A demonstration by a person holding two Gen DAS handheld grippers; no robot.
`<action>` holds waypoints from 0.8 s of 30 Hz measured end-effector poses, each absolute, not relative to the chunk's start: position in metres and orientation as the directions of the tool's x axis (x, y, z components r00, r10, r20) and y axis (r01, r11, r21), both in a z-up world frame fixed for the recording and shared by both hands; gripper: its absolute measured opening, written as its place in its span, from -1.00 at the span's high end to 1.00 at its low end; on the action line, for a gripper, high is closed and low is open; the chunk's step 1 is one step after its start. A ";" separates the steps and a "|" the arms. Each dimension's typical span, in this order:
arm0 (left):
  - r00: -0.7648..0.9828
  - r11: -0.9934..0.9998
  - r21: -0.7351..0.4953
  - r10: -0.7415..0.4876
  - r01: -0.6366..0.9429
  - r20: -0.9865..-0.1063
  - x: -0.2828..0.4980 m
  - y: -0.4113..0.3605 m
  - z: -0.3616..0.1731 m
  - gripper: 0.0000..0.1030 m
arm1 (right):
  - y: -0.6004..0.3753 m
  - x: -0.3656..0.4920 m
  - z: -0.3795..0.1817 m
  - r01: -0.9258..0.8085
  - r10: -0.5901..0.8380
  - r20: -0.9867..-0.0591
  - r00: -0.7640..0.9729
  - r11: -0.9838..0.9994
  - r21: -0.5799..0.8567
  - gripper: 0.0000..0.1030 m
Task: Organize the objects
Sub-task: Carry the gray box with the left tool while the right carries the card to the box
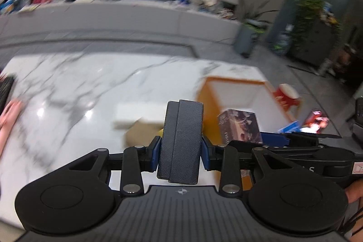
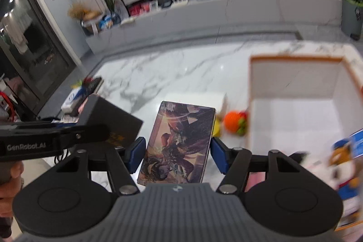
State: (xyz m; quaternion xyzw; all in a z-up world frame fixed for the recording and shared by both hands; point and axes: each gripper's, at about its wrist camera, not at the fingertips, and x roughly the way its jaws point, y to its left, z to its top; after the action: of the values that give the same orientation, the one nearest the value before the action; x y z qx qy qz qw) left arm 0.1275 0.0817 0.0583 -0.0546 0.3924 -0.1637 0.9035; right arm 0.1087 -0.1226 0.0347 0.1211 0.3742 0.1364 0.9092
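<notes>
Though gripped, box (image 1: 180, 142) between tool (image 1: 181, 152) pads.

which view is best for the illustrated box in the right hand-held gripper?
Right wrist view: the illustrated box fills the centre, its printed face fully visible between the right hand-held gripper pads. The left wrist view shows it only small, at an angle, partly hidden behind linkage.

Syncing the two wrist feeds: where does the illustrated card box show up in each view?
Left wrist: illustrated card box right of centre, beyond the dark grey case in the left gripper.
Right wrist: centre, clamped between the right gripper jaws.
Shared landmark: orange-rimmed white bin on the marble table.
</notes>
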 end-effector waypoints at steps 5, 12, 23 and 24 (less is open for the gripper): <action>0.613 0.902 -0.258 -0.426 0.347 -0.665 0.153 0.025 0.073 0.22 | -0.176 0.110 0.058 -0.101 0.278 -0.646 0.710 0.949 0.298 -0.25; 0.541 0.896 -0.255 -0.426 0.364 -0.725 0.208 -0.057 0.040 0.22 | -0.249 0.140 0.051 0.044 0.150 -0.693 0.705 0.966 0.253 -0.25; 0.434 0.933 -0.199 -0.320 0.301 -0.842 0.265 -0.117 -0.039 0.23 | -0.302 0.190 0.009 0.097 0.112 -0.740 0.663 0.968 0.233 -0.24; 0.421 0.932 -0.190 -0.313 0.310 -0.851 0.265 -0.122 -0.044 0.23 | -0.306 0.192 0.005 0.098 0.114 -0.741 0.661 0.966 0.237 -0.24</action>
State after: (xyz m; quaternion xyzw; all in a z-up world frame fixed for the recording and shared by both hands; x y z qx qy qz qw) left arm 0.2649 -0.1221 -0.0445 -0.0016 0.5053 -0.1849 0.8429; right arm 0.1918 -0.3055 0.0047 0.1293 0.4114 0.0045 0.9022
